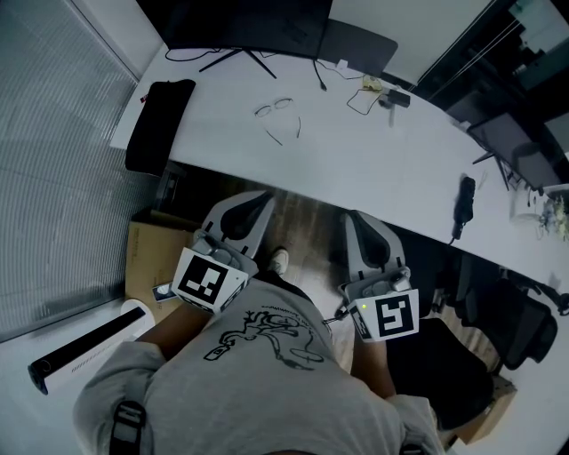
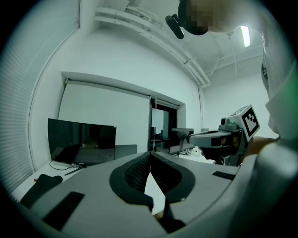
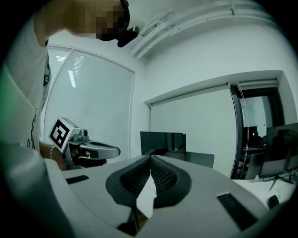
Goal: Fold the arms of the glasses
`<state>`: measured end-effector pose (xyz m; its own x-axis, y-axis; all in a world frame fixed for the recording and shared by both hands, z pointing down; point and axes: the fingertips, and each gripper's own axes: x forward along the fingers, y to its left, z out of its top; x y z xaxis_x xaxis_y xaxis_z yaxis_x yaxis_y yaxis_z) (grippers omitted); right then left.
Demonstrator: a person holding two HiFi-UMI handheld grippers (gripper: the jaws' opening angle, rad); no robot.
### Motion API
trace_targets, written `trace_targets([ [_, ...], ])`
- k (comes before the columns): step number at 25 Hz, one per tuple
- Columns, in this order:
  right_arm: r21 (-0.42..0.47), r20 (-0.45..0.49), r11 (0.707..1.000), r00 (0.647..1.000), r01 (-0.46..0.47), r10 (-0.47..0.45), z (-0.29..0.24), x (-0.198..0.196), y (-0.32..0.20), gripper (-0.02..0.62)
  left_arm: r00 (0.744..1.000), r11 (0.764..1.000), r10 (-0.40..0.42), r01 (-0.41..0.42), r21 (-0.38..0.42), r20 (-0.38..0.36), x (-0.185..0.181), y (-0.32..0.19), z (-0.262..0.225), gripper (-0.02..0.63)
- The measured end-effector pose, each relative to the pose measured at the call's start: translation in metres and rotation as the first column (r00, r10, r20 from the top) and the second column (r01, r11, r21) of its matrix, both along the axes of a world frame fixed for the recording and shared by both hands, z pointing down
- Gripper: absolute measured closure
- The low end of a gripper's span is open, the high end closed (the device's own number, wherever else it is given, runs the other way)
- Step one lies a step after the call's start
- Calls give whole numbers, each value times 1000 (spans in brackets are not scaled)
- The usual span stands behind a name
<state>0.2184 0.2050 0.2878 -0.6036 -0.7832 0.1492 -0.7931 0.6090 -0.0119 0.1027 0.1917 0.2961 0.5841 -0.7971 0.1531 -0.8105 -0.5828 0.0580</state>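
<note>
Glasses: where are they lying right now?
Head view: the glasses lie on the white desk, upper left, just before the monitor stand, right of the black pad.

glasses [image 1: 277,114] | thin wire frame | arms unfolded, splayed toward the near edge | lying on white table [image 1: 382,169]

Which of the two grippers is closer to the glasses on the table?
The left gripper: the glasses lie nearly straight ahead of it; the right gripper stands further aside.

White desk [image 1: 356,169] w/ monitor [image 1: 249,22], window blinds [image 1: 53,133] at left, wood floor [image 1: 307,222], ceiling strip light [image 2: 245,36].
</note>
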Motion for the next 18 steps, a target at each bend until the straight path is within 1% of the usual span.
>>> trace_targets([
  [7, 12, 21, 1000, 1000, -13, 13, -1, -4, -27, 584, 1000, 1000, 6, -6, -14, 2, -2, -26, 7, 584],
  [11, 9, 37, 999, 999, -31, 30, -4, -10, -50, 584, 1000, 1000, 13, -14, -4, -4, -7, -48, 5, 584],
  [18, -4, -29, 1000, 1000, 7, -7, 3, -37, -95, 584, 1000, 1000, 22, -22, -11, -2, -30, -96, 8, 584],
])
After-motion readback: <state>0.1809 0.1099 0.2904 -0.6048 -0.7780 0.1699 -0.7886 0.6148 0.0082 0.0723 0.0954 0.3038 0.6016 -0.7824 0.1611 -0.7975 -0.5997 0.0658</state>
